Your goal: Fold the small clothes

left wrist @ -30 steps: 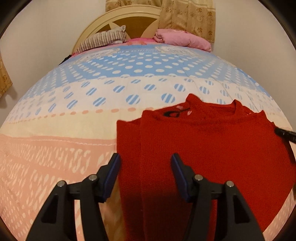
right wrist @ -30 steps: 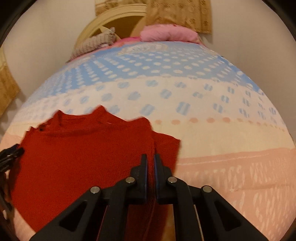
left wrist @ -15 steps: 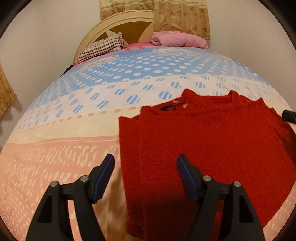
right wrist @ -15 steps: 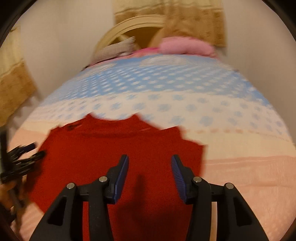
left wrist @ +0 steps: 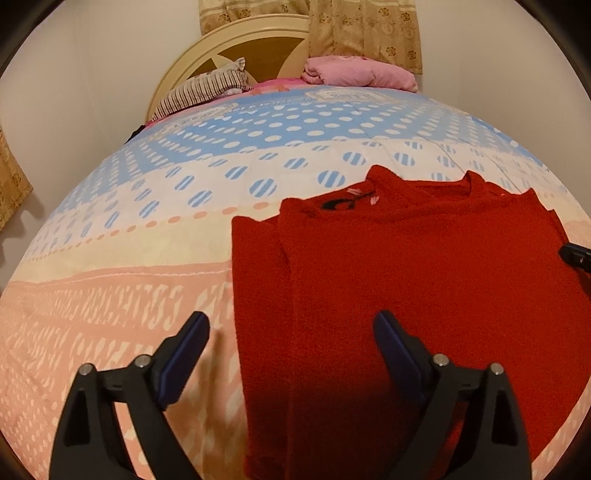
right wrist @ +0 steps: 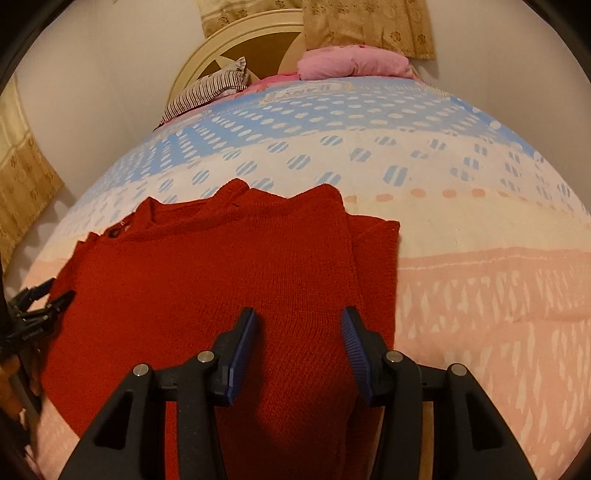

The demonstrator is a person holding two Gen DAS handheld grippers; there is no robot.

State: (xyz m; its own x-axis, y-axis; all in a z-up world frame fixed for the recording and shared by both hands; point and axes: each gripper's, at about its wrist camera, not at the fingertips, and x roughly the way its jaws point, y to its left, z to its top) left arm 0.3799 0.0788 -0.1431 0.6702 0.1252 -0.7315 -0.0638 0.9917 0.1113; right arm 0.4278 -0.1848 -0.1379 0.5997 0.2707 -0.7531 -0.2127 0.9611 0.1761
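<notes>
A red knitted sweater [left wrist: 424,280] lies flat on the bed, its neck pointing at the headboard and both side parts folded in. My left gripper [left wrist: 291,321] hovers over the sweater's left edge. Its jaws are opening, with only the flat cloth beneath them and nothing gripped. In the right wrist view the sweater [right wrist: 207,280] fills the lower left. My right gripper [right wrist: 299,314] stands open above its right part, the pads clear of the cloth. Each gripper also shows at the rim of the other's view: the right gripper [left wrist: 576,256], the left gripper [right wrist: 37,302].
The bed cover [left wrist: 122,280] has pink, cream and blue dotted bands. A striped pillow [left wrist: 203,90] and a pink pillow [left wrist: 358,74] lie by the round headboard [left wrist: 229,44]. Patterned curtains [left wrist: 365,29] hang behind, with white walls on both sides.
My right gripper, shut on the sweater's right edge a second ago, has let go and opened, sliding left over the sweater. My left gripper's jaws have spread wider.
</notes>
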